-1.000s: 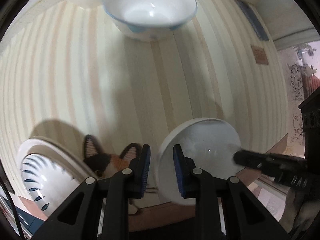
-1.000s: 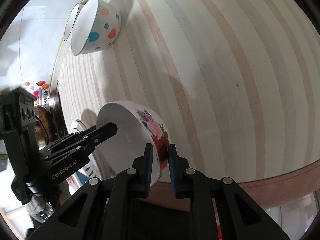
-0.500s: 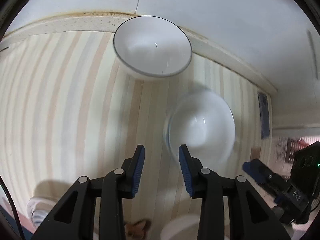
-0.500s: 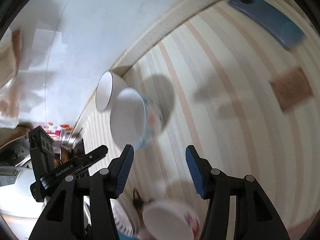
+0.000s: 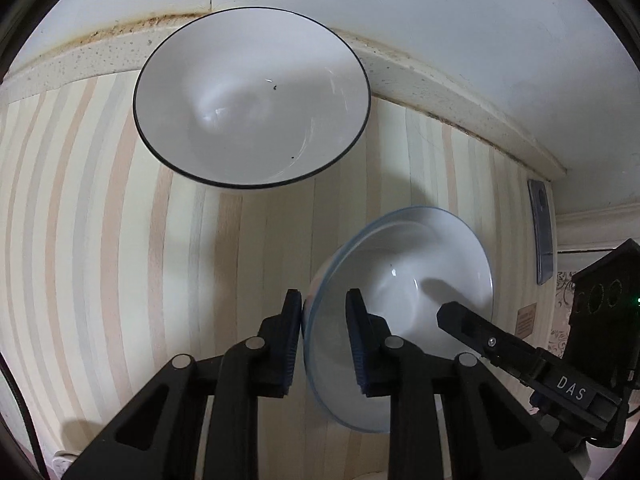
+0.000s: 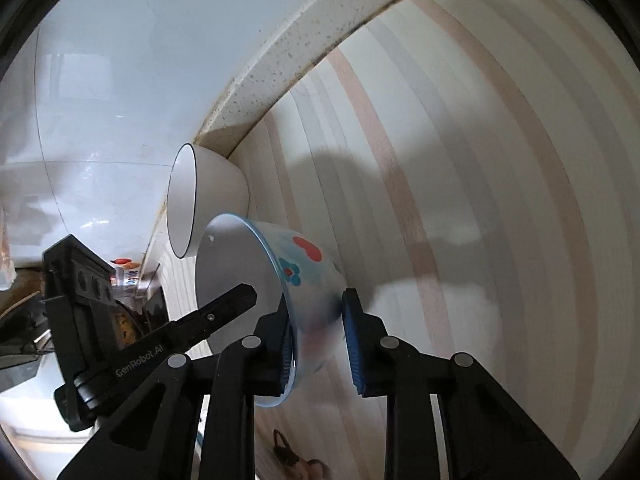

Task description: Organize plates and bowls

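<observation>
Two bowls: one black-rimmed bowl [image 5: 252, 96], one blue-rimmed bowl [image 5: 404, 296]; two tongs.

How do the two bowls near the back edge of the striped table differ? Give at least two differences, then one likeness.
The black-rimmed bowl has a dark rim line; the blue-rimmed bowl has a pale blue one. The black-rimmed bowl's outside is plain white, the blue-rimmed bowl's shows red and blue shapes. The black-rimmed bowl stands untouched, while both grippers, left gripper and right gripper, straddle the blue-rimmed bowl's wall. Both are white inside.

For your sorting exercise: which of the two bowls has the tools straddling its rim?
The blue-rimmed bowl with painted shapes; the black-rimmed bowl sits untouched near the wall.
</observation>
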### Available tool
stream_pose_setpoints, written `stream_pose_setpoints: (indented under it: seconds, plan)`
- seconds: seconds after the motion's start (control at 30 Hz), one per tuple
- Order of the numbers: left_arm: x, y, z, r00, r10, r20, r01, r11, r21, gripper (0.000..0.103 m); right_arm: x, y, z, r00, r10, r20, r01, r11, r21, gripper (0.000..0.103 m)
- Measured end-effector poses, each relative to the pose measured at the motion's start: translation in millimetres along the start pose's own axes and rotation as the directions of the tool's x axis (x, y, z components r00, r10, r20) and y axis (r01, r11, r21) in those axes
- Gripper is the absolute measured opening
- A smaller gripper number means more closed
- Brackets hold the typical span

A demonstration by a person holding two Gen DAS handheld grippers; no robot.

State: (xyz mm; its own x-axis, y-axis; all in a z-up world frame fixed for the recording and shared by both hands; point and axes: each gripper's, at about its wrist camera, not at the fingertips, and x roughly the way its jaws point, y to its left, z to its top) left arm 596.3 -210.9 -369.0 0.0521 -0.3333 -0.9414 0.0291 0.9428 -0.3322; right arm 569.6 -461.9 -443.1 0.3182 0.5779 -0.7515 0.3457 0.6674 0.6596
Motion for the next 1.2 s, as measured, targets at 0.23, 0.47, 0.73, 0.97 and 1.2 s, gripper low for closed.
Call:
stream_pose_setpoints:
  seconds: [0.23,0.47,0.73,0.97,1.2]
  plan:
    - [-5.2,-2.8,-5.1,1.0,-0.01,0.014,0.011,1.0,-0.007,0.02,-4.3,9.0,-2.6,1.0,-0.019,0.01,0.02,0.999,-0.037,0.024]
    - [-33.1,-15.0,-23.8,0.999,-0.006,0.043,0.005,1.0,0.027,0.02,-26.8,23.0,-10.2,1.0,-0.013,0.016,0.015,0.997,-0.071,0.024]
    - [-72.3,-35.2,-64.6,0.999,-0.006,0.041,0.003,0.997,0.072,0.02,-70.1,34.9,-44.7,1.0,0.002,0.024,0.0,0.997,-0.082,0.024]
    - [-94.1,-43.2,-107.0,1.0,-0.02,0.0,0.02,0.992,0.122,0.02,-104.6,31.1,-92.7,1.0,0.014,0.008,-0.013,0.998,-0.063,0.024]
    - [-87.7,-46.7,-149.9,0.998,-0.004,-0.059,0.014,0.985,0.171,0.02,-112.4,10.9,-142.7,0.999,0.004,-0.037,-0.005,1.0,-0.024,0.024]
